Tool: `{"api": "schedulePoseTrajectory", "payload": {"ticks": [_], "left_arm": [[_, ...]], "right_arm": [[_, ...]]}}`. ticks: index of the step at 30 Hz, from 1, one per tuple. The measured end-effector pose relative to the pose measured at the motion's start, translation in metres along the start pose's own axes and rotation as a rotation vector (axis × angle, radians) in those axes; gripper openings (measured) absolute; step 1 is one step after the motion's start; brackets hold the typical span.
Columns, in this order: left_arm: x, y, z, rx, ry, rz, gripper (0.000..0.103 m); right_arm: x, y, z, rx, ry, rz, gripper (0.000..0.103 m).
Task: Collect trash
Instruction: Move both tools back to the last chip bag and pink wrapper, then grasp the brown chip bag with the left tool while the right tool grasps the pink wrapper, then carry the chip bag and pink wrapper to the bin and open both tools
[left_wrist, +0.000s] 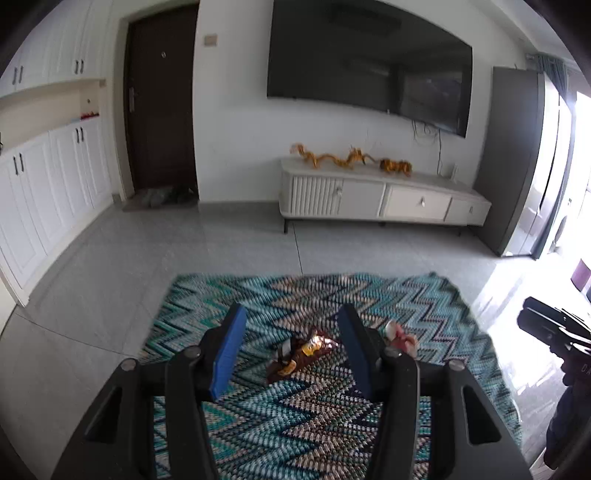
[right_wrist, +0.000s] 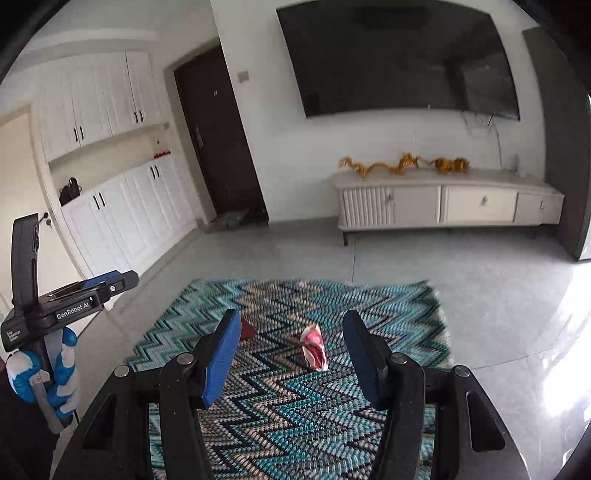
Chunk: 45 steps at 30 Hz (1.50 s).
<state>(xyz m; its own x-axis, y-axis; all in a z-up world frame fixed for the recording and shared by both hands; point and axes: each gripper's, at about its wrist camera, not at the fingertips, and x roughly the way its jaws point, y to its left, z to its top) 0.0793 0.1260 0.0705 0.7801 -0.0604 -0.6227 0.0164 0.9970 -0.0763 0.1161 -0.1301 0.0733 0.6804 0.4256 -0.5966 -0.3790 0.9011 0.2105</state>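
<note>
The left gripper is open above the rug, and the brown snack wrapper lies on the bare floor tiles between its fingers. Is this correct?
Not fully. The left gripper is open, but the brown snack wrapper lies on the zigzag rug, not on bare tiles. The left wrist view shows the rug pattern all around it.

- left gripper jaws wide apart, blue pads, nothing held, above zigzag rug
- brown snack wrapper flat on rug, seen between the fingers
- pink crumpled wrapper on rug, just right of the brown one, partly behind right finger
- right gripper at right edge, jaw state unclear
- background: TV on wall, white TV cabinet with gold dragon ornament, dark door, white cupboards, grey tile floor
</note>
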Motion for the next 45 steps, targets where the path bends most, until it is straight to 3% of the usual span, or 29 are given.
{"api": "schedulePoseTrajectory", "payload": {"ticks": [8, 18, 20, 22, 23, 28, 37, 45], "left_arm": [[0.122, 0.010, -0.043, -0.059, 0.180, -0.059, 0.052], [0.164, 0.002, -0.060, -0.050, 0.258, -0.147, 0.055], [0.165, -0.002, -0.064, -0.036, 0.264, -0.149, 0.055], [0.162, -0.005, -0.064, -0.033, 0.257, -0.160, 0.053], [0.162, -0.005, -0.064, -0.038, 0.250, -0.167, 0.047], [0.153, -0.004, -0.070, -0.062, 0.250, -0.184, 0.032], [0.098, -0.018, -0.089, -0.019, 0.222, -0.205, 0.029], [0.025, -0.022, -0.095, -0.035, 0.155, -0.235, 0.029]], "right_arm": [[0.119, -0.027, -0.027, 0.028, 0.144, 0.022, 0.055], [0.182, -0.039, -0.041, 0.034, 0.265, 0.001, 0.055], [0.186, -0.043, -0.045, 0.043, 0.283, 0.001, 0.046], [0.185, -0.043, -0.048, 0.039, 0.285, -0.005, 0.036], [0.183, -0.045, -0.049, 0.040, 0.283, -0.003, 0.032], [0.167, -0.046, -0.056, 0.036, 0.276, 0.004, 0.031], [0.118, -0.033, -0.064, 0.060, 0.248, 0.033, 0.031], [0.049, -0.014, -0.078, 0.076, 0.210, 0.053, 0.031]]}}
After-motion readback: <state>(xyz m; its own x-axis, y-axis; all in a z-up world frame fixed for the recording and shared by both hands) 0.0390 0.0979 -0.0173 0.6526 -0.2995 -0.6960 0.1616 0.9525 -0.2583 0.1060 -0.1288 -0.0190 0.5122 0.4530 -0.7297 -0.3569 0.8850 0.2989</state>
